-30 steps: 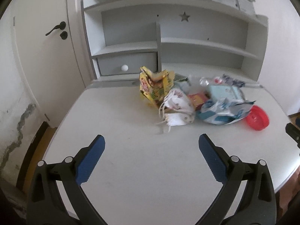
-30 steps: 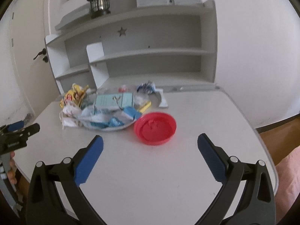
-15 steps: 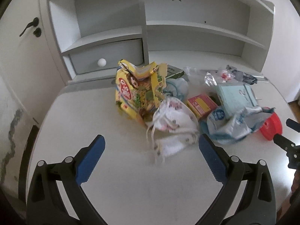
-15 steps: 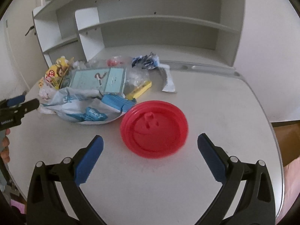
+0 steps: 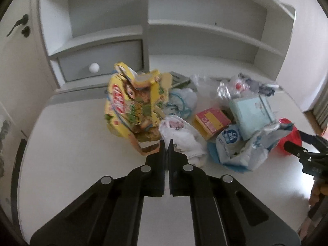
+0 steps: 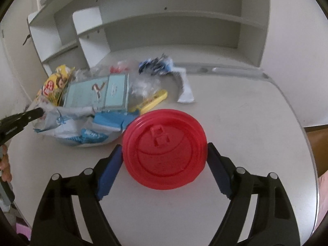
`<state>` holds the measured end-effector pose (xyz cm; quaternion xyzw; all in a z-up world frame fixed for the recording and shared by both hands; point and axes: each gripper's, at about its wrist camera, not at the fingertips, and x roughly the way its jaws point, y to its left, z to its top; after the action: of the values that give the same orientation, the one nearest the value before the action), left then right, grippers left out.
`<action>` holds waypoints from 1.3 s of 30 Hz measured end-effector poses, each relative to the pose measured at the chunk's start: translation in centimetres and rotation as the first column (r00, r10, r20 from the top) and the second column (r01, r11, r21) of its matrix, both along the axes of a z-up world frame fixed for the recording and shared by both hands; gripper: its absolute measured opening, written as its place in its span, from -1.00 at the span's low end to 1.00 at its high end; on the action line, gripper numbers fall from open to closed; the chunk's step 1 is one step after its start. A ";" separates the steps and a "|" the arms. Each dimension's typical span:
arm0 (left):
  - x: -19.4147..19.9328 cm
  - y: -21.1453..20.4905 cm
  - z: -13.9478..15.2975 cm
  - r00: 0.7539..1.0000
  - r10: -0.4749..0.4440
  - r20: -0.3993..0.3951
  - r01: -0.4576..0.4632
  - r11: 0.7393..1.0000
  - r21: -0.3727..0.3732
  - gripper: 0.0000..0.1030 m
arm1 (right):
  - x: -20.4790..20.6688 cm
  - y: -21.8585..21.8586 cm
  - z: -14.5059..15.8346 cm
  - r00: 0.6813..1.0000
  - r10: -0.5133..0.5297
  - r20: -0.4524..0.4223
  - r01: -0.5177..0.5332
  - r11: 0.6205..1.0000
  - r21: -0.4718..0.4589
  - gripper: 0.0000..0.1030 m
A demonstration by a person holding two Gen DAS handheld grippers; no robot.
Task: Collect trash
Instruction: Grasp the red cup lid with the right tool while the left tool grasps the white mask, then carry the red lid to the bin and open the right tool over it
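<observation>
A pile of trash lies on the white desk point(image 5: 71, 164): a crumpled yellow snack box point(image 5: 133, 106), a white face mask point(image 5: 180, 135), a small red-yellow box point(image 5: 211, 121), a pale blue box point(image 5: 252, 110) and a blue-white plastic bag point(image 5: 237, 149). My left gripper point(image 5: 166, 143) is shut, its tips at the near edge of the mask; whether it pinches the mask I cannot tell. My right gripper point(image 6: 164, 157) has its blue pads point(image 6: 111, 170) on both sides of a red plastic lid point(image 6: 164, 149), touching its rim.
A white shelf unit point(image 5: 184, 37) with a grey drawer point(image 5: 100, 61) stands at the back of the desk. A yellow stick point(image 6: 151, 102) and crumpled wrappers point(image 6: 155, 67) lie behind the lid. The desk's right edge point(image 6: 305, 143) is close.
My left gripper has closed from wide open and moved up to the mask. My right gripper has moved forward and narrowed around the red lid.
</observation>
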<state>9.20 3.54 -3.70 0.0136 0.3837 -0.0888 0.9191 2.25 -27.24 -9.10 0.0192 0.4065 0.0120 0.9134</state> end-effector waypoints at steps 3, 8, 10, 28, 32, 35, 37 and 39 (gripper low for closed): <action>-1.1 0.9 1.1 0.999 0.024 0.029 -0.024 0.999 -0.022 -0.98 | -0.4 -0.5 0.6 1.000 -0.004 0.014 0.004 1.000 0.016 0.52; -2.1 1.5 2.4 0.998 0.049 0.048 -0.048 0.998 -0.033 -0.98 | -0.9 -1.0 0.4 1.000 -0.007 0.008 0.007 0.999 0.041 0.52; -2.4 1.2 2.5 0.998 0.046 0.049 -0.044 0.999 -0.031 -0.98 | -1.4 -1.4 0.7 1.000 -0.008 0.020 0.007 0.997 0.075 0.52; -5.1 -1.2 6.7 0.984 0.013 0.178 -0.001 0.998 -0.067 -0.99 | -3.7 -2.3 3.7 0.994 -0.041 0.102 0.024 0.986 0.164 0.52; -5.4 -5.6 8.8 0.973 -0.074 0.217 0.096 0.991 -0.095 -0.99 | -5.3 -5.2 6.0 0.988 -0.077 0.136 0.050 0.980 0.190 0.52; -6.9 -13.6 11.4 0.933 -0.247 0.262 0.280 0.955 -0.098 -0.99 | -9.7 -10.7 10.1 0.963 -0.164 0.216 0.118 0.971 0.208 0.52; -9.3 -21.0 12.8 0.866 -0.412 0.285 0.451 0.888 -0.085 -0.99 | -15.0 -16.3 13.1 0.919 -0.278 0.278 0.230 0.954 0.192 0.52; -13.1 -29.3 13.4 0.759 -0.583 0.289 0.625 0.778 -0.073 -0.99 | -20.3 -21.6 14.7 0.865 -0.398 0.306 0.351 0.915 0.199 0.52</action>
<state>-3.90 -25.72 9.67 0.0720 0.2310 -0.4100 0.8794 -18.02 -48.88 5.62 0.1579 0.2292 -0.1349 0.9510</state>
